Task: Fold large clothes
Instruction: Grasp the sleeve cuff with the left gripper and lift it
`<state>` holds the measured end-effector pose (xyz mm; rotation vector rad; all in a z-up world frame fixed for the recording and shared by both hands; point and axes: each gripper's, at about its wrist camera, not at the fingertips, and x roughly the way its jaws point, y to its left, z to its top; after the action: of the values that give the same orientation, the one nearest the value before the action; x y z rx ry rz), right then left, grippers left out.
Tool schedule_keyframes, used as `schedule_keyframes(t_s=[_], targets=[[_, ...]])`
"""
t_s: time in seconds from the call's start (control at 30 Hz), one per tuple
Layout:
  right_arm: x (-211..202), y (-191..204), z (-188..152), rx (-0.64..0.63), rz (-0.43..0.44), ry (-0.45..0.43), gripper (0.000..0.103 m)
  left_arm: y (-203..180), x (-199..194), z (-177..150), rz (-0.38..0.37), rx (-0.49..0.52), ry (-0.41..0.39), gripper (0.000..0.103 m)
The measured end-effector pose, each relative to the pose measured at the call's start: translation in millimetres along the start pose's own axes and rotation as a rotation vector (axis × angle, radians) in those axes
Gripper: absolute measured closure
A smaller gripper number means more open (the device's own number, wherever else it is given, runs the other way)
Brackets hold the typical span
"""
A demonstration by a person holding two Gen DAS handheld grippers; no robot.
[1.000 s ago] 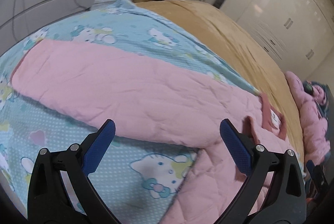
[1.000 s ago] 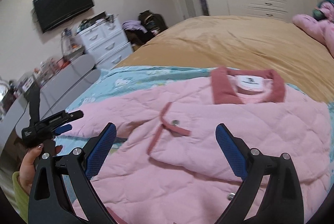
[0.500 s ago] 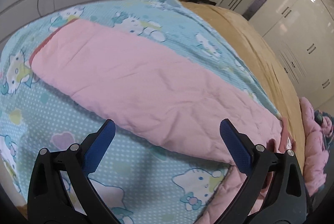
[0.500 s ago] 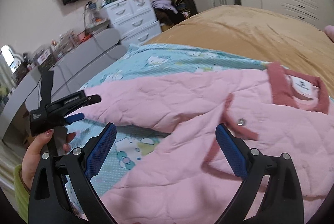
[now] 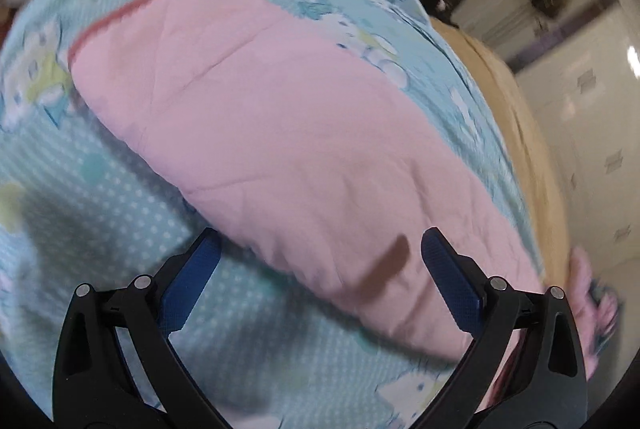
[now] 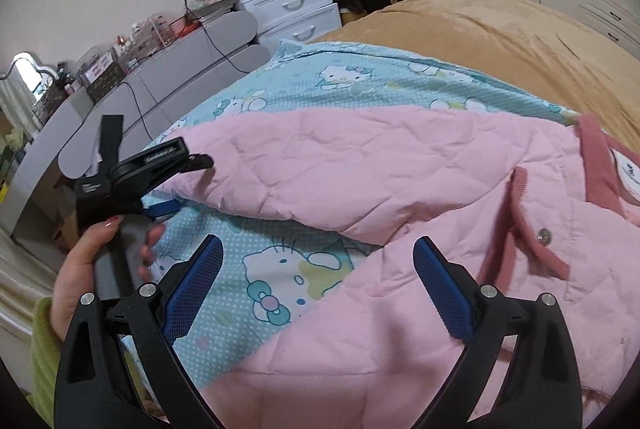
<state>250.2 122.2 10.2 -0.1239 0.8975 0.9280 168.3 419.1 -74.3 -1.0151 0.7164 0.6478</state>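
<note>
Two tools, left tool [image 5: 316, 261] and right tool [image 6: 318, 265], both gaping empty over a pink quilted jacket [image 6: 400, 165] spread flat on the bed [image 6: 500, 33], its sleeve [image 5: 280, 133] stretched sideways, apparently for folding inward.

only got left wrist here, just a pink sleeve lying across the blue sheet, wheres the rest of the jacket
observer: The jacket body lies flat beside the sleeve, front side up, with a snap button showing on its edge trim.
operator: which end is the collar
observer: The dark pink collar with a white label sits at the far right of the right wrist view, next to the tan blanket.
operator: right gripper holding anything
observer: No. The right gripper has its jaws wide open and empty, above where the body's edge meets the sheet.
</note>
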Motion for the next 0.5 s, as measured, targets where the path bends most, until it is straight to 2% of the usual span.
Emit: schedule_keyframes(t_s=[0.13,0.23,0.27,0.3,0.33,0.4,0.5], targets=[[-0.2,-8.3,-6.7,0.039,0.012,0.005,0.008,3.7,5.0,5.2,-0.022,-0.041,-0.075,0.009],[-10.7,-17.6,-13.5,0.056,0.008,-0.005,0.008,2.6,5.4,8.4,-0.073,-0.038,-0.128,0.009],[-16.0,-22.2,-15.6,0.062,0.005,-0.012,0.008,1.7,5.4,11.1,-0.081,-0.034,-0.141,0.015],[-21.6,-27.0,-17.8,0.07,0.001,-0.023,0.008,-0.5,2.7,11.3,-0.083,-0.02,-0.164,0.036],[-26.9,-31.6,-19.8,0.082,-0.006,-0.034,0.008,-2.5,2.1,12.0,-0.084,-0.014,-0.179,0.068],[-38.8,-44.3,-24.3,0.117,-0.02,-0.06,0.008,-8.7,-1.5,12.4,-0.134,0.005,-0.192,0.085],[-52.8,-61.0,-32.4,0.164,-0.031,-0.084,0.008,-18.6,-12.4,14.2,-0.169,0.039,-0.219,0.089]])
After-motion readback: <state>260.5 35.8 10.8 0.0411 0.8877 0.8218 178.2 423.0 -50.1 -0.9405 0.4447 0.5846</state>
